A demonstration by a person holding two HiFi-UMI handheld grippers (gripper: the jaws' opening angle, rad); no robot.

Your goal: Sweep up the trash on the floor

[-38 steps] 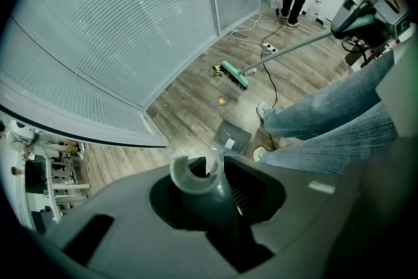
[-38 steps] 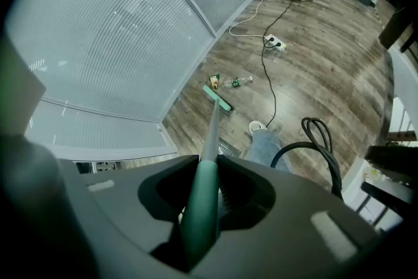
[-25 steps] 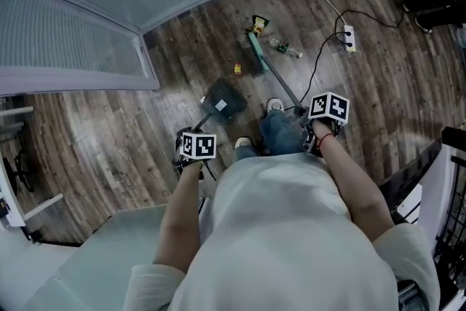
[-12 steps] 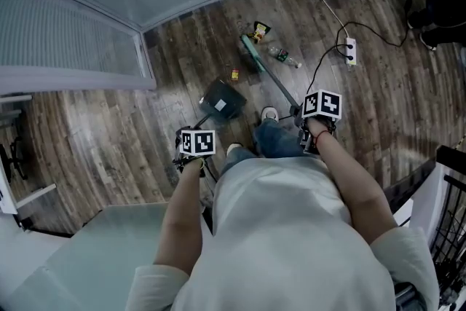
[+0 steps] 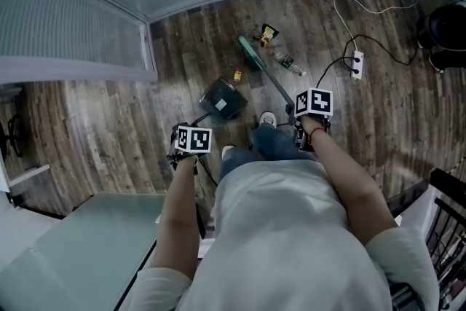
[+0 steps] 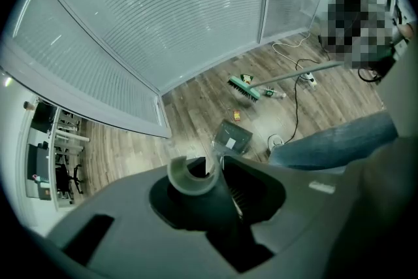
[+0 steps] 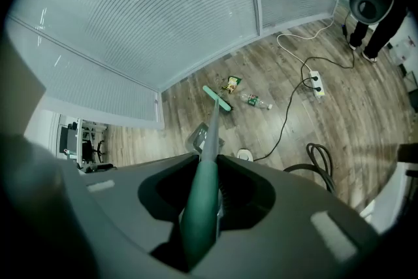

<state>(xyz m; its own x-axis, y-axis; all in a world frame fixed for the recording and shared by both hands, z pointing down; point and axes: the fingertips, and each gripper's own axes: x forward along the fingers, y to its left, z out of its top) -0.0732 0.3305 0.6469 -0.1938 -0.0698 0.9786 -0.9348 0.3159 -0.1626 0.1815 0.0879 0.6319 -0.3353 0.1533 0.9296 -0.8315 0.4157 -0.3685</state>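
Observation:
My right gripper is shut on the green broom handle. The handle runs down to the green broom head on the wood floor. Just right of the head lie a yellow wrapper and a small plastic bottle. A small orange scrap sits left of the head. My left gripper is shut on the dustpan's handle. The dark dustpan rests on the floor below the scrap.
A white power strip with trailing cables lies to the right. A black cable coil is near my right side. A glass wall with blinds bounds the floor at the back and left. The person's shoes stand between the grippers.
The person has stepped forward toward the trash. My right gripper and the broom have shifted a little left. The dustpan stays in much the same place under my left gripper.

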